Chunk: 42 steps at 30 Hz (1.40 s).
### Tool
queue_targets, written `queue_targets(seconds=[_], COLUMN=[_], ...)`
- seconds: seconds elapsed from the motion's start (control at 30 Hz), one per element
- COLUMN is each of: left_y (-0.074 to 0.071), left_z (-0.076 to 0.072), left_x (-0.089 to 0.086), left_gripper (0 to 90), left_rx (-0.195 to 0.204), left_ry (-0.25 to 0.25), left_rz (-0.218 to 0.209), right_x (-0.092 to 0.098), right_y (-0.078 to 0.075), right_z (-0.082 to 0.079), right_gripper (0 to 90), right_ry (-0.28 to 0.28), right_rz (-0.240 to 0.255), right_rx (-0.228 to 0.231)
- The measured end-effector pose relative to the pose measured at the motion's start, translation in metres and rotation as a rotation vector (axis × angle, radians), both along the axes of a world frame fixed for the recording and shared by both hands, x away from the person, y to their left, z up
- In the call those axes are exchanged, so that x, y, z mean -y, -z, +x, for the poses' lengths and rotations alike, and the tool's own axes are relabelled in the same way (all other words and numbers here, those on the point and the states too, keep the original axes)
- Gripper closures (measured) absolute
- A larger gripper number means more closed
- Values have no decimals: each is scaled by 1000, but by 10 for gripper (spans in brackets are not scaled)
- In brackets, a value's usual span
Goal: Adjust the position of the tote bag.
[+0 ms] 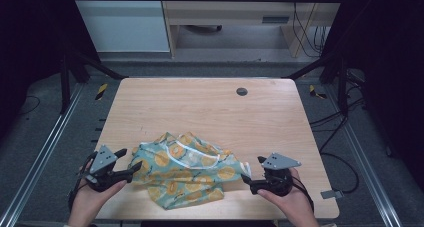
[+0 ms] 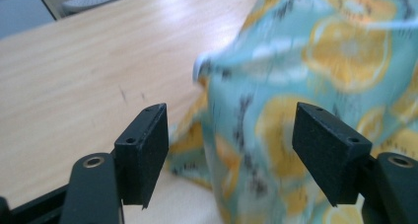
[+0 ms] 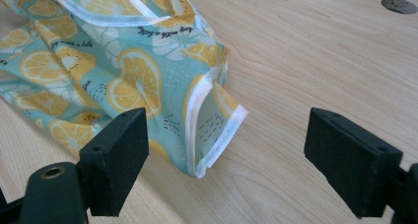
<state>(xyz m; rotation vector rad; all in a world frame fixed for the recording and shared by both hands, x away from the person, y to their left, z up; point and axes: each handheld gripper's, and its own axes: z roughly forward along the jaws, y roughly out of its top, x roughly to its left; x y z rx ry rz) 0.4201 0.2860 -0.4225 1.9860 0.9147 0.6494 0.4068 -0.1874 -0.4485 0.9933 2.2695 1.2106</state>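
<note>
A teal cloth (image 1: pixel 185 169) printed with orange slices and edged in white lies crumpled near the front of the wooden table (image 1: pixel 200 107). At the cloth's left end, my left gripper (image 1: pixel 129 161) stands open. In the left gripper view the fabric (image 2: pixel 296 86) bulges up just beyond the gap between the pads of that gripper (image 2: pixel 231 135), and neither pad presses on it. My right gripper (image 1: pixel 252 169) is open at the cloth's right end. A folded, white-hemmed corner (image 3: pixel 212 130) rests on the wood just ahead of this gripper (image 3: pixel 226 145), apart from both pads.
A round grey grommet (image 1: pixel 242 91) sits in the far part of the tabletop, also in the right gripper view (image 3: pixel 399 5). Black frame posts and rails flank the table. Cables (image 1: pixel 340 137) lie on the floor at the right.
</note>
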Motion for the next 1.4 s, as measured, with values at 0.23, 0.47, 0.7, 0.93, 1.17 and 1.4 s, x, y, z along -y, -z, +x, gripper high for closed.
queue_targets(seconds=[0.23,0.47,0.7,0.93,1.17,1.4], left_y=[-37,-41,-30,-17,-15,-17], left_z=[38,69,68,67,62,56], left_x=[42,71,78,77,74,77], left_gripper=[294,286,288,293,361,520], left_rx=[-4,-45,-75,-117,-125,-119], left_ry=[47,34,43,53,78,113], left_rz=[41,31,70,93,103,125], right_x=[4,-4,-47,-92,-123,-127], right_y=[-2,-21,-46,-54,-36,-26], right_z=[0,4,37,77,98,105], right_gripper=[293,464,580,630,619,887], right_ry=[14,-21,-142,-195,-233,-225], right_rz=[1,-7,-50,-81,-125,-162], right_rx=[7,31,28,-9,-94,-114])
